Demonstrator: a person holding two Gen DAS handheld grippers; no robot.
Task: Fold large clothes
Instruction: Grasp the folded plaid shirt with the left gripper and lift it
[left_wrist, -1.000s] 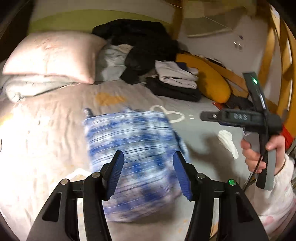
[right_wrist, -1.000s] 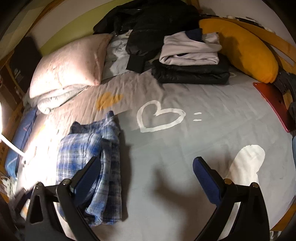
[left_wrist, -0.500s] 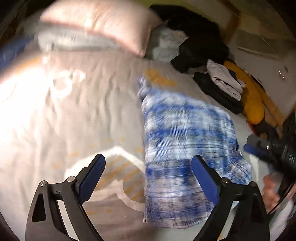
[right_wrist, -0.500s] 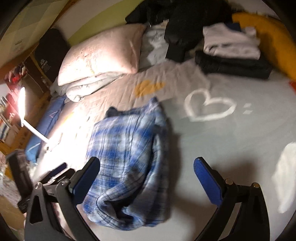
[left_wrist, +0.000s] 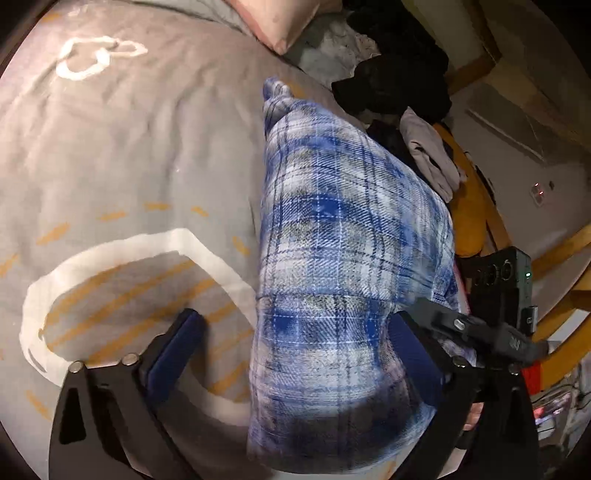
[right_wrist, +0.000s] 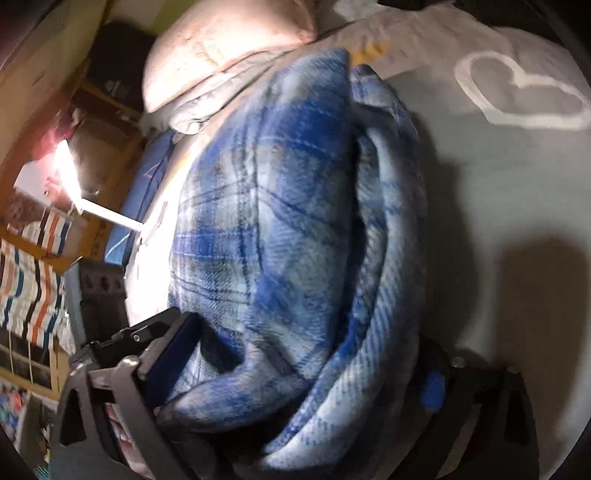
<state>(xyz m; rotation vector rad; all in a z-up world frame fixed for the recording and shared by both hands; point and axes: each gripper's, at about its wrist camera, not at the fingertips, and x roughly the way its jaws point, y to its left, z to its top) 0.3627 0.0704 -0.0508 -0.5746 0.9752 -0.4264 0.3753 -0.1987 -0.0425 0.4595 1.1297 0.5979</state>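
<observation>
Grey bedsheet (left_wrist: 122, 147) holds my folded blue plaid shirt (left_wrist: 343, 258), its long side running away from me. Both tongs, left gripper (left_wrist: 295, 354) and right gripper (right_wrist: 295, 365), have just been closing around its near end (neither squeezes it yet).

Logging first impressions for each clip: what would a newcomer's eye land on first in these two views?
The folded blue plaid shirt fills the middle of both views, lying on the grey bedsheet with its white heart outlines. The left gripper straddles the shirt's near left edge, and the right gripper has the shirt's near end between its closing jaws. A bright lamp glares at the left of the right view.
</observation>
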